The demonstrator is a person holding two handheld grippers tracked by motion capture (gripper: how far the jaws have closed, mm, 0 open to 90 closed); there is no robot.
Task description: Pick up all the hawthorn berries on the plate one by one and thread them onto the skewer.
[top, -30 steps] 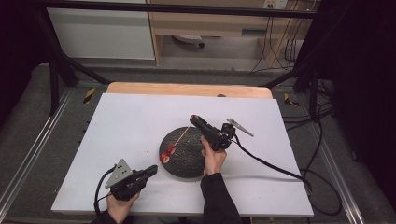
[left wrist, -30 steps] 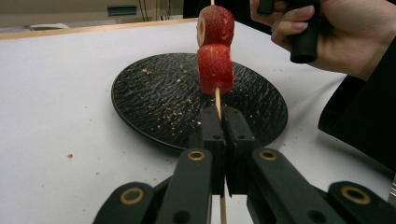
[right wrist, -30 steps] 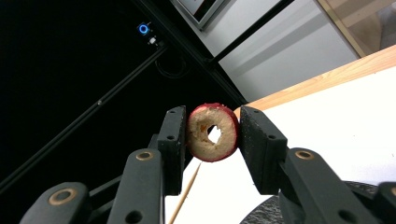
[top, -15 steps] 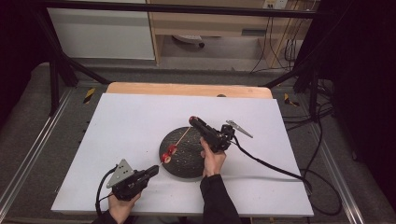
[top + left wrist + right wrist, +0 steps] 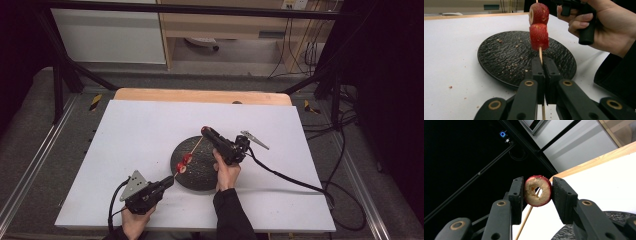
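A person seated at the near edge of a white table works a wooden skewer with two handheld grippers above a round black plate near the table's middle. The left gripper, held low at the near left, has its jaws clenched on the skewer's near end, as the left gripper view shows; the stick rises from between them, up and away to the right over the plate. Two red strawberry pieces sit threaded on it, one just above the other and touching, well clear of the plate's crumb-flecked surface.

At the skewer's far end, the right gripper grasps a ring-shaped fruit slice, red-skinned with a pale face and a hole through its centre. Its two jaws press the slice from either side, and the right gripper view shows the skewer's tip lying in or just behind the hole; which cannot be told. The right hand holding that gripper rests over the plate's right edge, its cable trailing off to the near right.
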